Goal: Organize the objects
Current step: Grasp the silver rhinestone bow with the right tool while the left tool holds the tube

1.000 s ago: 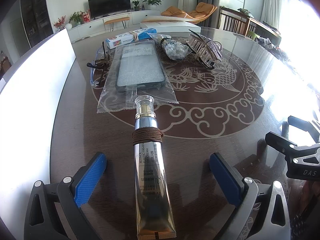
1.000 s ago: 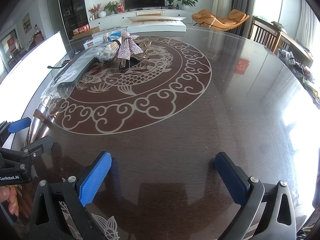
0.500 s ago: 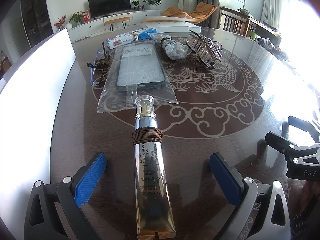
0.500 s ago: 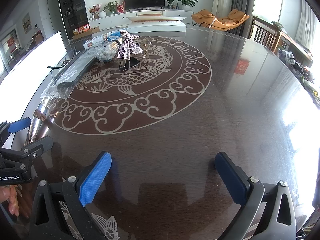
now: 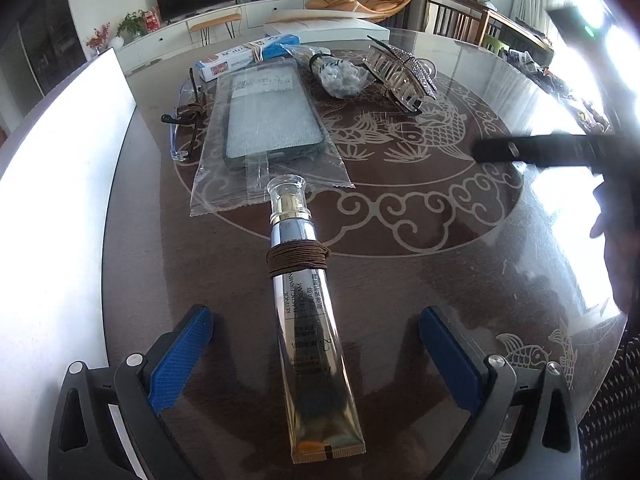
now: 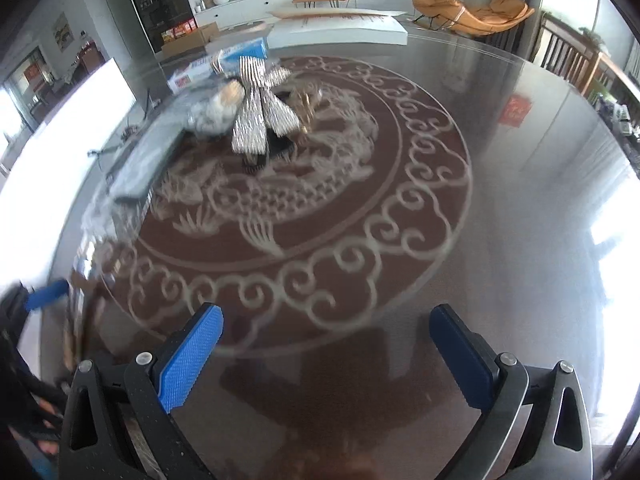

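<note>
A gold cream tube (image 5: pixel 308 320) with a brown cord wound round its neck lies on the glass table, its flat end between the open fingers of my left gripper (image 5: pixel 316 354). Beyond its clear cap lie a bagged phone case (image 5: pixel 272 120), glasses (image 5: pixel 186 118), a bag of white beads (image 5: pixel 340 74), a rhinestone hair claw (image 5: pixel 402 74) and a blue-white box (image 5: pixel 248 58). My right gripper (image 6: pixel 326 354) is open and empty above the table's patterned centre, the hair claw (image 6: pixel 260 120) well ahead of it. From the left wrist view the right gripper's dark body crosses the right side.
A white board (image 5: pixel 60 184) runs along the table's left edge. The glass table (image 6: pixel 500 220) stretches bare to the right, with strong glare at its right rim. A white box (image 6: pixel 340 30) lies at the far edge. Chairs and a TV cabinet stand beyond.
My right gripper has lifted and swung forward over the table, blurring its view; in the left wrist view its body now sits higher on the right. The left gripper and tube stay put.
</note>
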### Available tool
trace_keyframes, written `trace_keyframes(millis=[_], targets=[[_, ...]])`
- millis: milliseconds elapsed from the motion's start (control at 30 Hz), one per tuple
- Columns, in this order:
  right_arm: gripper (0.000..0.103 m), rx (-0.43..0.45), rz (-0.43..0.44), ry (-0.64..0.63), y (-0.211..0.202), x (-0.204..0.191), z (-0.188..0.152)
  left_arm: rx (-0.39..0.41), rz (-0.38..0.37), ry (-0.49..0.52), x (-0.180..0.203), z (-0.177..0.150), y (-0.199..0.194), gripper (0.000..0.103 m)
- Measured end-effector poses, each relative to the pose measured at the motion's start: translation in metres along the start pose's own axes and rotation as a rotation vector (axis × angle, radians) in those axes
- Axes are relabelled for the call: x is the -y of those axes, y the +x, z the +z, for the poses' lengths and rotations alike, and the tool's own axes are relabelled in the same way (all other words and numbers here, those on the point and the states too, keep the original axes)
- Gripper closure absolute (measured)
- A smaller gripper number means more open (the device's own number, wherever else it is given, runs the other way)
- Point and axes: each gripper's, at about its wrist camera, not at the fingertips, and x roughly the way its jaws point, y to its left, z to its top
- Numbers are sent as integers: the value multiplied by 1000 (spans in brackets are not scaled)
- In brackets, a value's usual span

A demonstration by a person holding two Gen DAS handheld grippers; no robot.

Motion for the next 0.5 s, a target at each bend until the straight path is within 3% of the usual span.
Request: trace_keyframes(millis=[67,167,233,267,300,333,367,500], targets=[[0,-18,28,-10,9,-10,38,-3,-2,4,-2,0,1,0],[0,-45,-28,-45,29,-21,86,-1,2,-5,-5,-3,-2,4],[3,-39,-47,-73,37,-22,107,24,0,-2,-6,-7,-8,26],[15,-35,-43,-93,39,-21,115,37,-1,-1,-7,-8,-11,34],[50,-37,-42,-103,39,-22,118,50,-2,-3,-8,-10,-14,52],[51,-35,-33,-98,36,-20,119,61,-10,-6,-11,-11,-16,71],[51,-21,-15,-81,29,-15,117,67,-29,-17,-14,-12,-18,76],[51,28,53,-31,-14,9,88,91,-91,-65,-22,-16,-20,77]])
